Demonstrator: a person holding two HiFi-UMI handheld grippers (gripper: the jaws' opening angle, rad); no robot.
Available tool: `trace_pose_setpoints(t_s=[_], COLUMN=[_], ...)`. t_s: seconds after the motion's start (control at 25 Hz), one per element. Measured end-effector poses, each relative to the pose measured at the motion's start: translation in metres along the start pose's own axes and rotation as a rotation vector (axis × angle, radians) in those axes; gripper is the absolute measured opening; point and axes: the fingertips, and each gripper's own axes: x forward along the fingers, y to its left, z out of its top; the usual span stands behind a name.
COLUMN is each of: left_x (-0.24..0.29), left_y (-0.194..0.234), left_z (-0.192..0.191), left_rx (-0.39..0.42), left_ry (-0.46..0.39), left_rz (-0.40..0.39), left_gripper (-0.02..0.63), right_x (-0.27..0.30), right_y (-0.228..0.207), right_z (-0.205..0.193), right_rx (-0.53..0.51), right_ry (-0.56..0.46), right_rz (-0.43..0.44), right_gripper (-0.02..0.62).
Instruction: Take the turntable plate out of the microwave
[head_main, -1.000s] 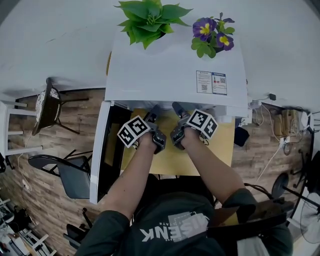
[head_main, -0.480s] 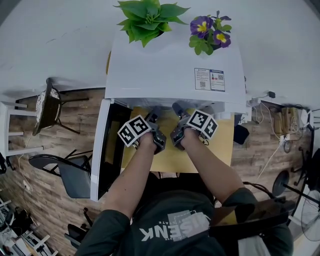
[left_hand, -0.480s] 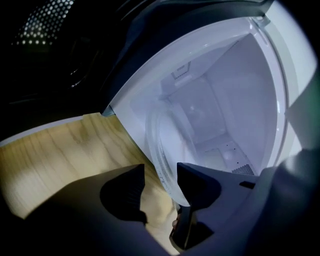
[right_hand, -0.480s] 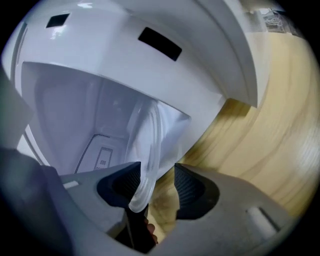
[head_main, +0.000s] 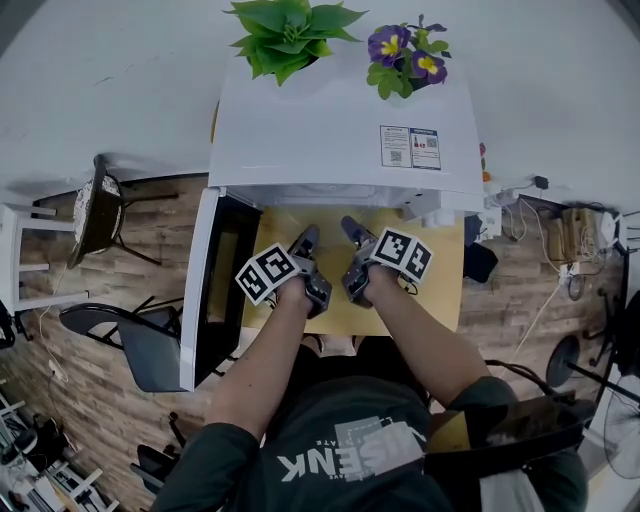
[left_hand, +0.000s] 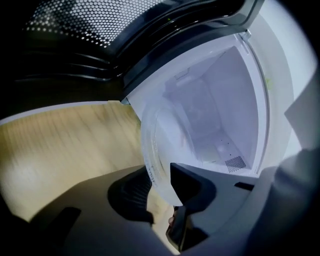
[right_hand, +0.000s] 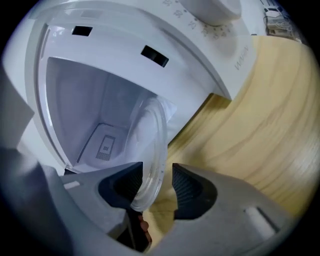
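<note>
Head view: left gripper (head_main: 308, 240) and right gripper (head_main: 350, 228) sit at 6 o'clock of the microwave (head_main: 340, 140), farther back over the tabletop (head_main: 445, 285) than earlier.

Left gripper view: the jaws, just closing, clamp the turntable plate (left_hand: 162, 145) by its rim to draw it out of the cavity.

Right gripper view: the jaws, also closing, straddle the rim, and a slit remains.

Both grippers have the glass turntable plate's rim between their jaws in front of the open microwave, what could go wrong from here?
1. The right gripper has just been closing, yet a sliver of table shows between one pad and the turntable plate; the glass could slip out.
2. The left gripper, also just closing, pinches only the rim's edge, so the plate may tilt and drop onto the table.
</note>
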Motion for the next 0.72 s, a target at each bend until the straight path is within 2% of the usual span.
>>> trace_pose_setpoints(t_s=[0.24,0.4,0.52,0.72], left_x=[-0.015,-0.023,-0.029,-0.036], left_y=[0.007,0.011,0.014,0.019], left_z=[-0.019,-0.030,-0.037,-0.040], left_rx=[-0.047,-0.056,-0.048,0.000], left_ry=[0.018,0.026,0.029,0.006], left_rz=[0.001,-0.002,-0.005,-0.003], left_gripper=[0.110,0.109,0.109,0.121], right_x=[-0.013,-0.015,-0.018,-0.024], right_y=[-0.006,-0.008,-0.004,-0.006], right_z=[-0.008,-0.001,-0.001,-0.012], right_rx=[-0.029,-0.023,-0.029,0.013], right_ry=[0.009,-0.015,-0.010,0.013], right_rz=[0.022,0.075,0.118,0.152], right_gripper=[0.187,0.187,0.115,0.100])
